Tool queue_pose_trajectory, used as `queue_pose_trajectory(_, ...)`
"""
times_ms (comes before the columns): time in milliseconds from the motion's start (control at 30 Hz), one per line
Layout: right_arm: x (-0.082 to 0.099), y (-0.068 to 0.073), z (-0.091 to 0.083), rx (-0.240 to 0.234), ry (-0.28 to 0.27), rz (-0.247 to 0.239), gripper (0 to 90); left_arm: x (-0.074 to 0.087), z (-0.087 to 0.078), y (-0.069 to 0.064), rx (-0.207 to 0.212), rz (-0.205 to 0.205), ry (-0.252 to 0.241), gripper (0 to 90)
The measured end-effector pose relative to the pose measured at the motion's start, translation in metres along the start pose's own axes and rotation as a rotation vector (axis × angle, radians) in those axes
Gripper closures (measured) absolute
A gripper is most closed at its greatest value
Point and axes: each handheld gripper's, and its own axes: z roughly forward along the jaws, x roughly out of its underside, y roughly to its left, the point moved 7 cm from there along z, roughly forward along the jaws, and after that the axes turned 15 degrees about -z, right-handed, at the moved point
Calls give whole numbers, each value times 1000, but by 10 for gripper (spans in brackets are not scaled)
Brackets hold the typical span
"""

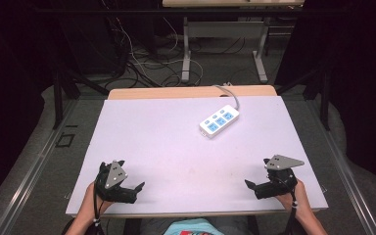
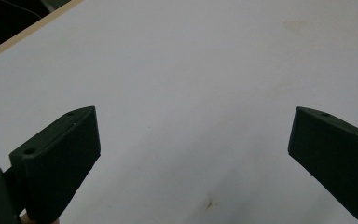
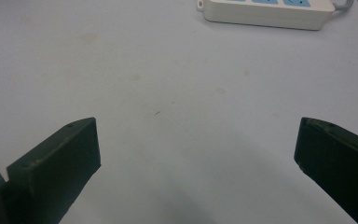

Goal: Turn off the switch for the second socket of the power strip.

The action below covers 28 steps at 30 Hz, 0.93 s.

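A white power strip (image 1: 219, 120) with blue sockets lies on the far right part of the white table (image 1: 166, 132); its grey cord runs off the back edge. In the right gripper view the power strip (image 3: 265, 13) sits at the top, well ahead of the jaws. My left gripper (image 1: 131, 175) rests near the front left corner, open and holding nothing. My right gripper (image 1: 256, 172) rests near the front right, also open, jaws pointing inward. The left gripper (image 2: 193, 126) has bare table between its wide-apart jaws, and so does the right gripper (image 3: 198, 135).
The table's wooden back edge (image 1: 191, 92) shows beyond the white top. Behind it stand desk legs (image 1: 186, 58) and loose cables (image 1: 142, 63) on the floor. Dark curtains close off both sides. A faint stain (image 2: 209, 203) marks the table near the left jaws.
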Motion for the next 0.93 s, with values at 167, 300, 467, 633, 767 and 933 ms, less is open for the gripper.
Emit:
queue_pose_trajectory(167,3,1,-3,13,-8,3,0,0,0,-1,2,-5,1,19)
queue_pose_trajectory(300,5,3,-5,9,-11,-4,0,0,1,0,4,-6,1,19)
queue_pose_trajectory(467,7,4,-7,21,-13,-2,0,1,0,0,0,-3,5,19)
queue_pose_trajectory(633,7,5,-7,18,-10,-3,0,1,0,0,-2,4,5,19)
queue_pose_trajectory(767,7,5,-6,23,-14,-5,0,1,0,0,-2,4,10,19)
queue_pose_trajectory(933,7,4,-6,32,-21,-6,0,1,0,0,-2,8,10,19)
